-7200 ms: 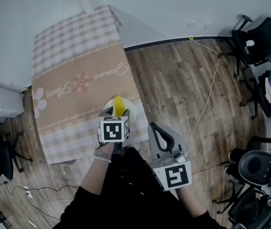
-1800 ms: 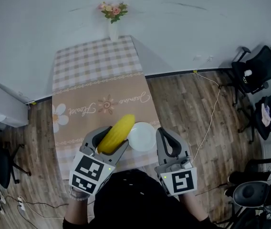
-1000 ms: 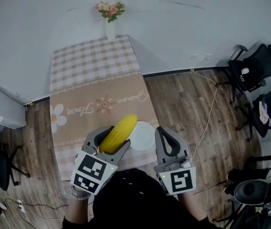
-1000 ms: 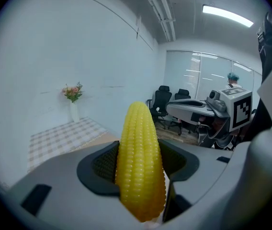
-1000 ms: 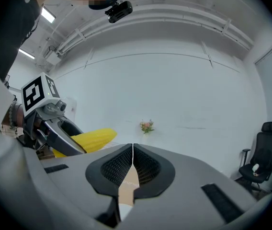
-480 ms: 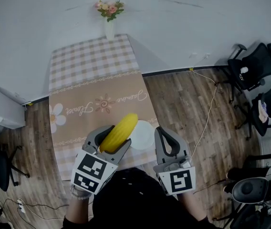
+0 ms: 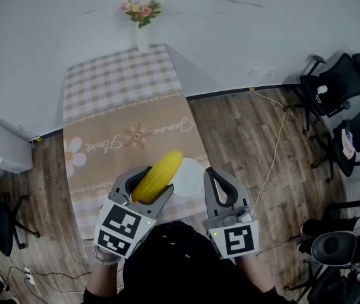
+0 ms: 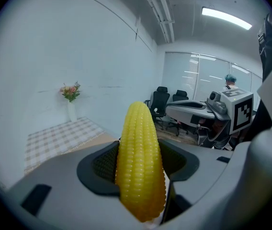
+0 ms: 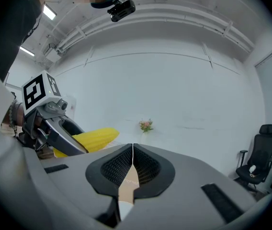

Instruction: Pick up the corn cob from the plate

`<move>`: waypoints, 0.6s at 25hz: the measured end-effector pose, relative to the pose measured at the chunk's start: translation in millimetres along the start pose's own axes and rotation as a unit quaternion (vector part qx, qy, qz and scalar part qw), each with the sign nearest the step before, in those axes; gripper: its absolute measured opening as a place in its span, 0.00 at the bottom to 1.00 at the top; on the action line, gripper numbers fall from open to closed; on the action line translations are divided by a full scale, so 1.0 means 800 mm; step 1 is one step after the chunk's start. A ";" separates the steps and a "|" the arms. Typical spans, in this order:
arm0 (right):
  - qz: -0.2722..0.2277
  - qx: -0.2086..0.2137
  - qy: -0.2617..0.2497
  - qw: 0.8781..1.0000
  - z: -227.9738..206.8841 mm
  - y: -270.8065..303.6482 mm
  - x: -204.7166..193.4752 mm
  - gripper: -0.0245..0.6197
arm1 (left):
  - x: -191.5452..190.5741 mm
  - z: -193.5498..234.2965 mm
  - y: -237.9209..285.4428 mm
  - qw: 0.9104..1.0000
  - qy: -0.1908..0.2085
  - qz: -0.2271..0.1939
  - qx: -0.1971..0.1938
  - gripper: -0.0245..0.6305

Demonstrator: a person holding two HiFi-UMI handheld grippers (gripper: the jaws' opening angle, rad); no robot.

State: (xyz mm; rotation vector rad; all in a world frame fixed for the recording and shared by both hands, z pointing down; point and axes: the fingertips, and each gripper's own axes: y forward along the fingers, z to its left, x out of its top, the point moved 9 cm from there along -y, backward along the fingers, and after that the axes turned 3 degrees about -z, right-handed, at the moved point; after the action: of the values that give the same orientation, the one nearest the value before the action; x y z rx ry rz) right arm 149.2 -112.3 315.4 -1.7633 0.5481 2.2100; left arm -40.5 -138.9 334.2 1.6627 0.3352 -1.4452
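Note:
A yellow corn cob [image 7: 158, 175] [image 8: 140, 166] is held up in the air above the table's near edge, with my left gripper [image 7: 143, 183] [image 8: 141, 164] shut on its lower half. Its tip points up and away from me. The white plate [image 7: 188, 177] lies bare on the table just right of the cob. My right gripper [image 7: 221, 186] [image 9: 132, 164] hovers near the plate's right side, shut with nothing between its pads. From the right gripper view, the cob [image 9: 88, 139] and the left gripper show at the left.
The table [image 7: 123, 113] wears a checked and tan cloth with a flower print. A vase of flowers [image 7: 139, 21] stands at its far edge against the wall. Office chairs [image 7: 338, 84] and a cable [image 7: 275, 138] lie on the wooden floor to the right.
Earlier the left gripper was down at the plate around the cob. Since then it has lifted the cob off the plate. Over the last second both grippers have hardly moved.

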 end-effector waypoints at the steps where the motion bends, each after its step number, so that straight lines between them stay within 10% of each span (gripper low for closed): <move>1: -0.001 -0.001 0.001 1.000 0.001 0.000 0.000 0.10 | 0.000 0.000 0.000 1.000 -0.001 0.000 0.000 0.44; 15: 0.004 0.001 0.007 1.000 0.007 -0.002 -0.001 0.10 | -0.002 -0.003 -0.006 1.000 0.001 0.001 -0.002 0.43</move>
State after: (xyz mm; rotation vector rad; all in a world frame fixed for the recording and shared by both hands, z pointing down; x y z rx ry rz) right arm 145.0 -108.1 316.6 -1.7802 0.5619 2.2038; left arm -43.0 -134.0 333.7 1.6609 0.3382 -1.4404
